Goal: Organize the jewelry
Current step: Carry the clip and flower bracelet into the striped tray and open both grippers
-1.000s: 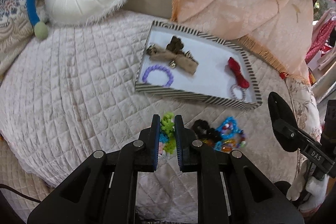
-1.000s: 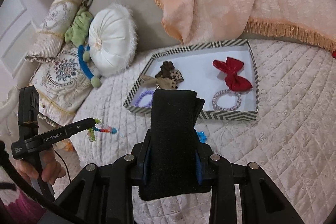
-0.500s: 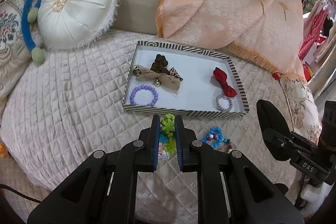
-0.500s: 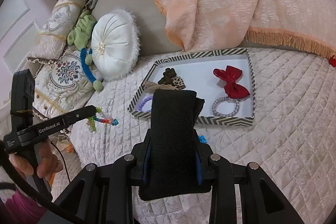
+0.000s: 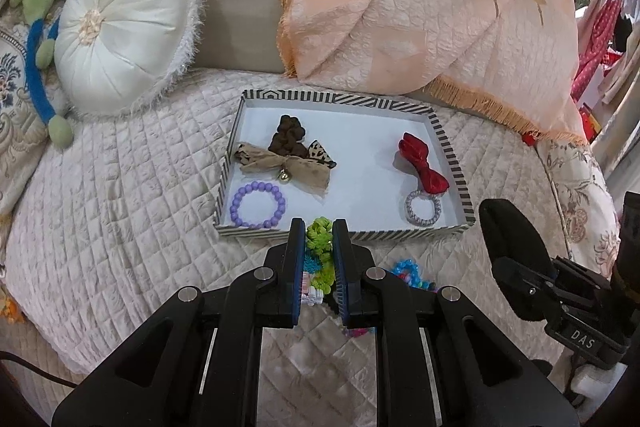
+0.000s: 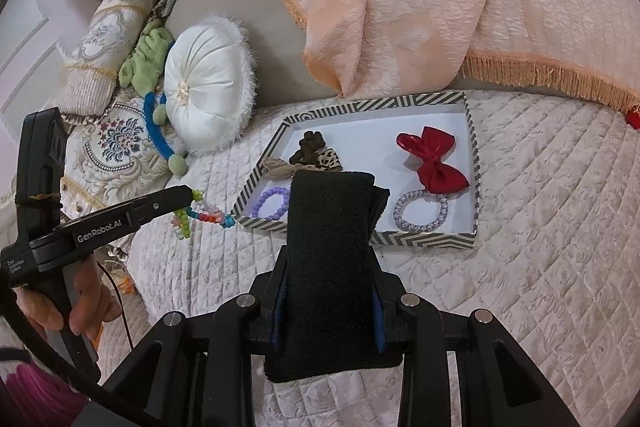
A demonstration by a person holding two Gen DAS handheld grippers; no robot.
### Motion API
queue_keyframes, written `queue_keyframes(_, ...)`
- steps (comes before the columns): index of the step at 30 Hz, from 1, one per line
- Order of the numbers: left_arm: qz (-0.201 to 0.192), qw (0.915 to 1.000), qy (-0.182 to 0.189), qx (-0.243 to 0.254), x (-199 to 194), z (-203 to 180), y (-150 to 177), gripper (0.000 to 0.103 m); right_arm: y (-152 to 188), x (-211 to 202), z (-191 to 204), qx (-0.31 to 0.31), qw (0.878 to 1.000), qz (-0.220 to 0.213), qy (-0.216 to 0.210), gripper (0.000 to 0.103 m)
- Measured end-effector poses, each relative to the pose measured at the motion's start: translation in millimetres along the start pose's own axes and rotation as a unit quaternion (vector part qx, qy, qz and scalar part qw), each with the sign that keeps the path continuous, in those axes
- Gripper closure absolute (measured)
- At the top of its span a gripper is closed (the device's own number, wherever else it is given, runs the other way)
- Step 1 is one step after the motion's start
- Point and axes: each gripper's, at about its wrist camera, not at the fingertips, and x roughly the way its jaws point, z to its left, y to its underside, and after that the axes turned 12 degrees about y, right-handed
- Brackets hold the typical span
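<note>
Closest to us, the left gripper [image 5: 316, 247] is clamped on a multicoloured bead bracelet [image 5: 319, 239], its green knots bunched between the jaws and the rest trailing below them. From the right wrist view the same bracelet [image 6: 200, 217] dangles off the left tips, clear of the quilt [image 6: 540, 247]. Over the last second the striped tray [image 5: 448, 155] has slid from up and to the right of these tongs to squarely ahead of them, its near wall now just past the tips, and the loose blue bead piece [image 5: 408, 271] left on the quilt has dropped beside and behind the right jaw. We read that as the carry nearly done: the bracelet is lined up for a drop into the near part of the tray.

The right gripper [image 6: 330, 211] is closed on a black fabric band [image 6: 328, 267] and has not shifted; the tray's front wall lies just beyond its tips.

Inside the tray, nearest the left tongs, sit a purple bead bracelet [image 5: 258, 205] and a silver ring bracelet [image 5: 423, 207]; farther in, a tan bow [image 5: 284, 167], a brown scrunchie [image 5: 289, 141] and a red bow [image 5: 422, 169].
</note>
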Motion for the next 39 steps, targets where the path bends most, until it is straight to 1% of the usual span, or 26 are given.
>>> queue_keyframes(5, 0.013, 0.9999, -0.001, 0.007, 20.6, -4.4, -11.8, 0.090, -9.9, 6.6, -5.1, 0.001, 1.000, 0.001, 0.004, 0.072)
queue_keyframes(10, 0.026, 0.9996, 0.004, -0.007, 49.7, -2.7, -23.6, 0.090, -23.6, 20.8, -12.1, 0.006, 1.000, 0.005, 0.006, 0.072)
queue_keyframes(14, 0.033, 0.9992, 0.013, -0.019, 70.3, -2.5, -34.3, 0.091, -36.4, 43.3, -14.3, 0.008, 1.000, 0.019, 0.005, 0.072)
queue_keyframes(16, 0.036, 0.9988, 0.022, -0.025, 82.8, -1.6, -39.2, 0.091, -43.5, 57.5, -13.6, 0.005, 1.000, 0.028, 0.010, 0.072)
queue_keyframes(18, 0.041, 0.9985, 0.023, -0.029, 94.8, 1.7, -41.0, 0.091, -51.2, 73.2, -12.0, 0.001, 0.999, 0.036, 0.013, 0.072)
queue_keyframes(21, 0.054, 0.9977, 0.014, -0.039, 113.2, 13.2, -38.6, 0.091, -60.9, 98.7, -9.6, -0.007, 0.999, 0.048, 0.018, 0.072)
queue_keyframes(24, 0.069, 0.9962, -0.002, -0.054, 129.7, 33.4, -32.3, 0.091, -67.7, 124.0, -8.2, -0.014, 0.998, 0.062, 0.025, 0.072)
queue_keyframes(29, 0.078, 0.9945, -0.017, -0.068, 140.9, 55.2, -24.9, 0.091, -79.4, 166.8, -5.9, -0.026, 0.996, 0.077, 0.045, 0.072)
queue_keyframes(34, 0.079, 0.9943, -0.021, -0.068, 146.2, 61.5, -21.4, 0.091, -84.6, 195.2, -12.7, -0.022, 0.993, 0.089, 0.072, 0.072)
queue_keyframes(35, 0.080, 0.9943, -0.022, -0.068, 147.4, 61.7, -20.4, 0.091, -85.0, 199.3, -14.8, -0.017, 0.993, 0.092, 0.069, 0.070)
queue_keyframes(36, 0.080, 0.9943, -0.023, -0.066, 148.5, 61.0, -20.0, 0.091, -85.1, 200.8, -16.1, -0.012, 0.994, 0.091, 0.064, 0.066)
queue_keyframes(37, 0.079, 0.9945, -0.023, -0.065, 148.7, 60.6, -19.7, 0.091, -85.1, 199.1, -17.5, -0.007, 0.995, 0.083, 0.059, 0.057)
queue_keyframes(39, 0.077, 0.9947, -0.023, -0.063, 151.1, 58.9, -19.7, 0.090, -84.0, 195.9, -18.6, -0.006, 0.995, 0.083, 0.059, 0.055)
